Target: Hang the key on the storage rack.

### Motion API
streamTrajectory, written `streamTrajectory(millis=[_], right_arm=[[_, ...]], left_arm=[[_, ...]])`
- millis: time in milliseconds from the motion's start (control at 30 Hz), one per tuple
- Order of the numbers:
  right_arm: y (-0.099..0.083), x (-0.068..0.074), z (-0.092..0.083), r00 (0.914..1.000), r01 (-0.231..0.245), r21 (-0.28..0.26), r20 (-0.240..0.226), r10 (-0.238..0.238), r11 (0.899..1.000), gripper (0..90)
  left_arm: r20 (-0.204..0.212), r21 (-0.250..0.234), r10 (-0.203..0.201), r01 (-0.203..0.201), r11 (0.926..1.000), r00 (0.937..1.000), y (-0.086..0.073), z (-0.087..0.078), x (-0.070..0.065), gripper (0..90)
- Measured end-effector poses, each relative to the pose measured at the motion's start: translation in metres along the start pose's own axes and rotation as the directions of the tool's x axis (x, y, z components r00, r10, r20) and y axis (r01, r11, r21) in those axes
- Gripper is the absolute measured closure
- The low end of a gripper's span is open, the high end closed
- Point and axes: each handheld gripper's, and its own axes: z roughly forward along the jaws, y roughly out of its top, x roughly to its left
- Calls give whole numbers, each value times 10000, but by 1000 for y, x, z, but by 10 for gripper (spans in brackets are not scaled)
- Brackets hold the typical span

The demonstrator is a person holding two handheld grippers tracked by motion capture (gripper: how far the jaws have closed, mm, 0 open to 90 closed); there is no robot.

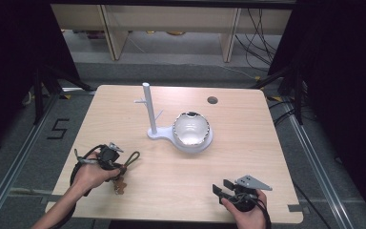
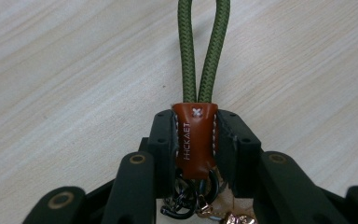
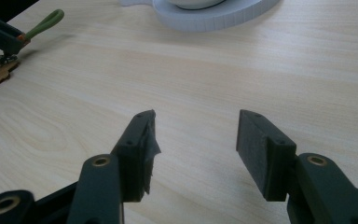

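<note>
Lengthwise, the keychain (image 2: 196,140) is clamped in the left tongs (image 2: 196,144), loop pointing forward (probably toward the stand (image 1: 150,112)); right tongs (image 3: 196,149) gape.

A keychain (image 2: 196,140) with an olive-green braided cord loop (image 2: 203,51), a brown stitched leather tab and dark metal rings is clamped at the tab, near the table's (image 1: 181,186) front left corner.

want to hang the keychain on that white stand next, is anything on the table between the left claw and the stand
Nothing visible stands in the way. The left claw is shut on the keychain by its brown leather tab, near the table's front left. Bare wood lies between it and the white peg stand. The white bowl sits to the stand's right, off that line.
</note>
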Motion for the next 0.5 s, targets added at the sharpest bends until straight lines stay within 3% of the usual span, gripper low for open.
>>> streamTrajectory(millis=[67,100,167,267,300,333,400,467,500], right_arm=[[-1,1,1,10000,-94,-114,-13,94,9999,480],[-1,0,2,9999,148,-230,-15,-148,9996,480],[-1,1,1,10000,0,-167,-23,-1,9999,480],[0,0,1,9999,100,-167,-35,-101,9998,479],[-1,3,2,9992,-353,-121,-164,351,9993,479],[-1,3,2,9992,-352,-110,-168,350,9993,478],[-1,1,2,10000,35,-144,-42,-36,9999,478],[-1,1,2,10000,19,-126,-59,-20,9999,478],[-1,1,2,10000,31,-129,-49,-32,9999,477]], left_arm=[[2,-297,73,-73,9995,10000,-2,-2,0,680],[-11,-472,15,-15,9989,10000,-4,-2,-1,680],[97,-661,200,-193,9976,9998,-6,-5,-1,680],[105,-1036,152,-141,9945,9998,-8,-8,-2,681],[135,-1139,202,-185,9933,9997,-9,-9,-2,680],[136,-1226,234,-215,9922,9996,-10,-10,-2,680],[171,-1364,185,-160,9905,9997,-11,-11,-3,681],[184,-1558,152,-121,9877,9997,-12,-12,-4,681],[284,-1413,230,-188,9898,9993,-12,-13,-4,681]])
